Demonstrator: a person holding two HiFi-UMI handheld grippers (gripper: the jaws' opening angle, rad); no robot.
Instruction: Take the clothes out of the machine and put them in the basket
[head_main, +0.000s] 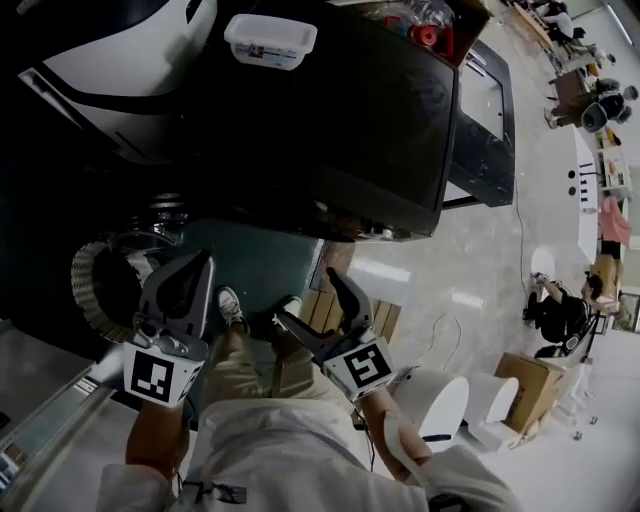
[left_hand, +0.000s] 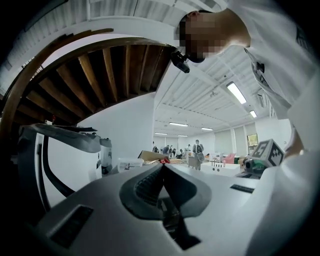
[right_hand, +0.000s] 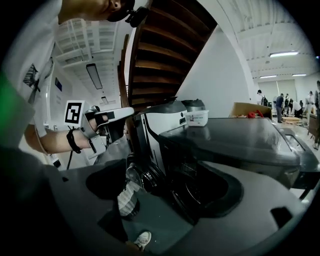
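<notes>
The machine (head_main: 340, 120) is a black box with a flat top, seen again in the right gripper view (right_hand: 225, 135). Low on its front, a round glass door (right_hand: 136, 175) shows. Below the door stands the basket (head_main: 95, 285) with its ribbed woven rim (right_hand: 127, 197). No clothes are visible. My left gripper (head_main: 190, 280) hangs over the basket side, jaws shut and empty (left_hand: 162, 167). My right gripper (head_main: 318, 305) is beside it, in front of the machine, jaws open with nothing between them (right_hand: 165, 190). The left gripper (right_hand: 100, 125) also shows in the right gripper view.
A white lidded box (head_main: 270, 40) and an open carton with red things (head_main: 430, 30) sit on the machine's top. A white appliance (head_main: 130, 50) stands at the machine's left. My feet are on a wooden pallet (head_main: 385, 320). White round seats (head_main: 440, 400) and people are at the right.
</notes>
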